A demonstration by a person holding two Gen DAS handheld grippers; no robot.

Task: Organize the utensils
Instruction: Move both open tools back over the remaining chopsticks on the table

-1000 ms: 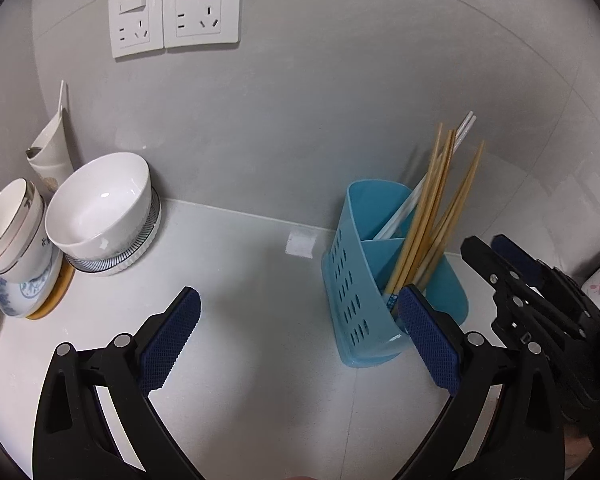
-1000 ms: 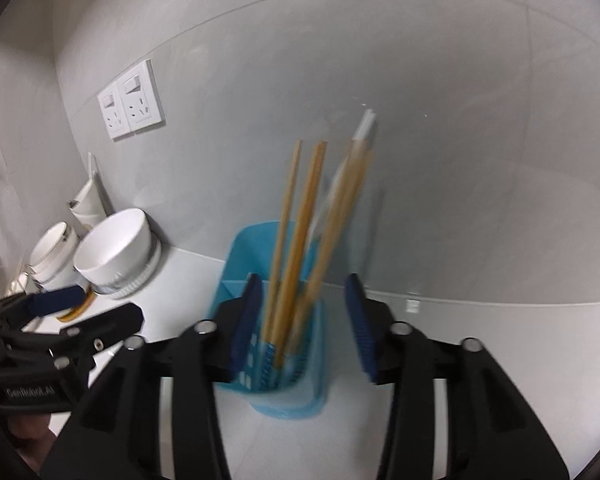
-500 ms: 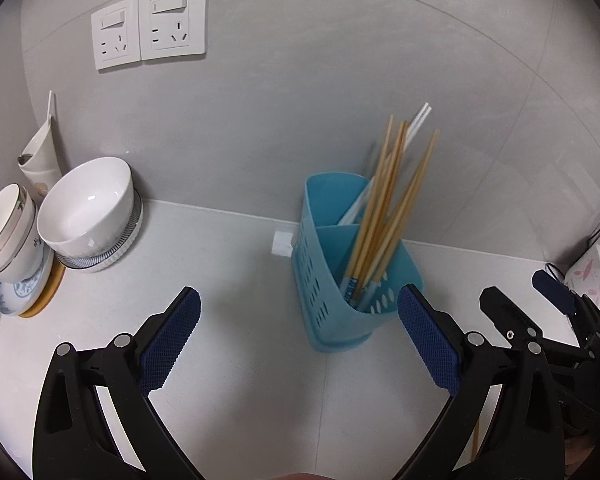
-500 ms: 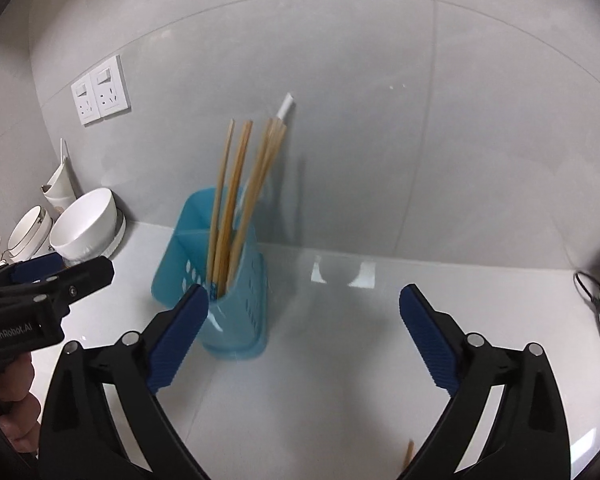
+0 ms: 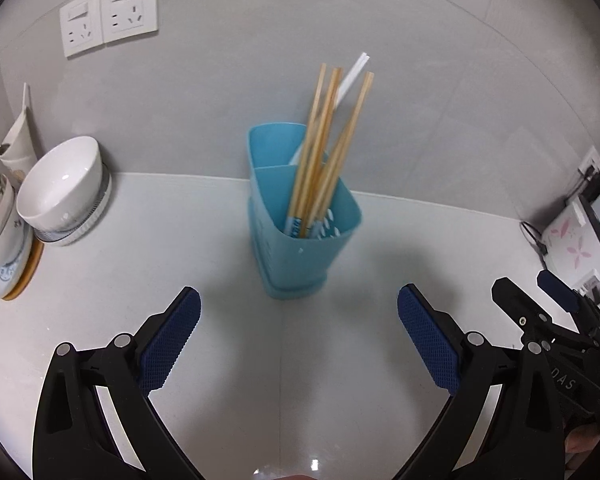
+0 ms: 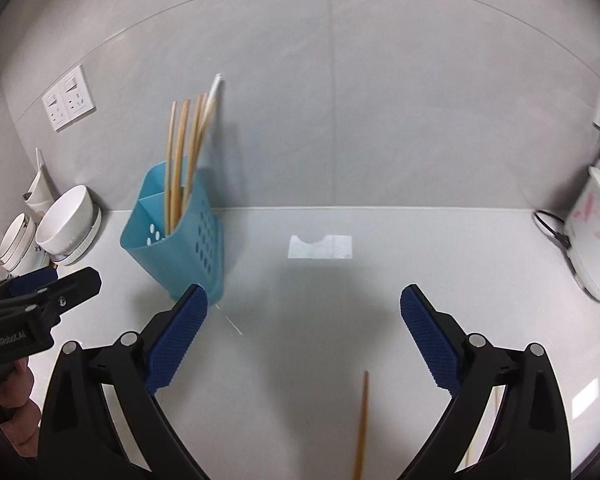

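Both claws, right claw (image 6: 303, 334) and left claw (image 5: 299, 338), wide and empty; wooden chopsticks (image 5: 320, 152) in pale-blue slotted plastic holder (image 5: 300, 240); likely next: lone wooden chopstick (image 6: 362, 420) on white bench (image 6: 340, 300).

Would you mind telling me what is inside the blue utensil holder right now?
Several wooden chopsticks stand in the front compartment of the blue utensil holder, and a white stick leans in the back one. Its walls hide their lower ends and the bottom.

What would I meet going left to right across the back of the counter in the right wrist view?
Stacked patterned bowls → white bowl → blue utensil holder with wooden chopsticks standing in it → white patch on the counter → white appliance with pink flowers.
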